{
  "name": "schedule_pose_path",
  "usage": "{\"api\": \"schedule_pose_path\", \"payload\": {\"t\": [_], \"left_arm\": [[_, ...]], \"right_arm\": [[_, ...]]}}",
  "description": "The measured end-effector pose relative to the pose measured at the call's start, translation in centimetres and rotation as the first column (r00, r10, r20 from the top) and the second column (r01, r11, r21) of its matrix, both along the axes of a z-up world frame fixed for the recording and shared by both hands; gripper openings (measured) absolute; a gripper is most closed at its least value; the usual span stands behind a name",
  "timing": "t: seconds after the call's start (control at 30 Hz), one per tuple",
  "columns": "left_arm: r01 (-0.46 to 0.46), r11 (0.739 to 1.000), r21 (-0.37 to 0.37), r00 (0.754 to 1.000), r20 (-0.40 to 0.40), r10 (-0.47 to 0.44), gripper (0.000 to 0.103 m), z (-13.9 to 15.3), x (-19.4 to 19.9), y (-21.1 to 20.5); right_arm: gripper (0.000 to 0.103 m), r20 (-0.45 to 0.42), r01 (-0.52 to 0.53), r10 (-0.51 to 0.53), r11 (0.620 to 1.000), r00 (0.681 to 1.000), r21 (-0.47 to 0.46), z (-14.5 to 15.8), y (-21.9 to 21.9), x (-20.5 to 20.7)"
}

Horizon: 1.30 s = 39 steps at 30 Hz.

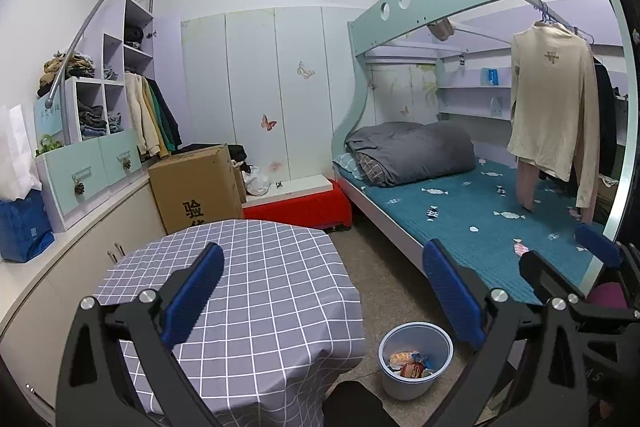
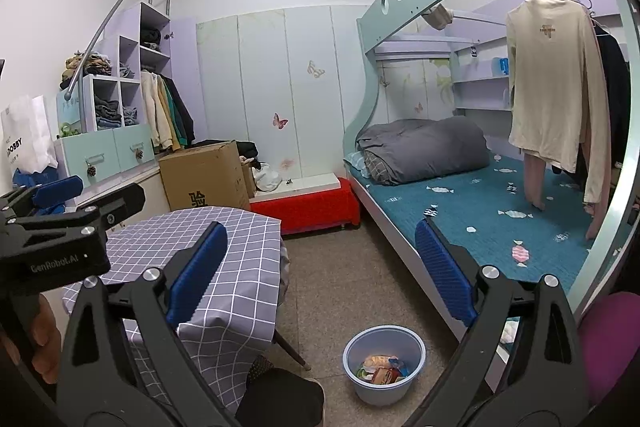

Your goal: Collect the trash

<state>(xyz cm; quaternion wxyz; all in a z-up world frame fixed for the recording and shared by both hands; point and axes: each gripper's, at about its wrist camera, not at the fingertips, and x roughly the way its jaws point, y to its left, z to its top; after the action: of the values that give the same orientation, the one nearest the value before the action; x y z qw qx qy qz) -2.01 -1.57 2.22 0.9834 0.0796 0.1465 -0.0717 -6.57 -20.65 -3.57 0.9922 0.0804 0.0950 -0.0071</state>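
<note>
A grey-blue bin stands on the tiled floor between the table and the bed, holding colourful wrappers. My left gripper is open above the table edge and the floor, with nothing between its blue pads. My right gripper is also open and empty, held higher and further right, over the floor. The left gripper shows at the left edge of the right wrist view, and the right gripper at the right edge of the left wrist view.
A round table with a grey checked cloth fills the lower left. A bunk bed with a teal sheet lines the right side, clothes hanging over it. A cardboard box and a red bench stand behind the table.
</note>
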Motion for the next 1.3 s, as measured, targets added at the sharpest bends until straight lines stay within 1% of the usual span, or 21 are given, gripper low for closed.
{"api": "schedule_pose_path", "payload": {"t": [0.5,1.3], "left_arm": [[-0.004,1.000,0.004,1.000,0.013,0.004,0.098,-0.04,-0.16,0.18],[-0.004,1.000,0.007,1.000,-0.001,0.004,0.098,-0.47,-0.15,0.23]], "right_arm": [[0.093,-0.013,-0.008,0.008,1.000,1.000,0.010,-0.19,0.14,0.16],[0.093,-0.033,-0.017,0.018,1.000,0.999,0.022,-0.76,-0.02,0.58]]}}
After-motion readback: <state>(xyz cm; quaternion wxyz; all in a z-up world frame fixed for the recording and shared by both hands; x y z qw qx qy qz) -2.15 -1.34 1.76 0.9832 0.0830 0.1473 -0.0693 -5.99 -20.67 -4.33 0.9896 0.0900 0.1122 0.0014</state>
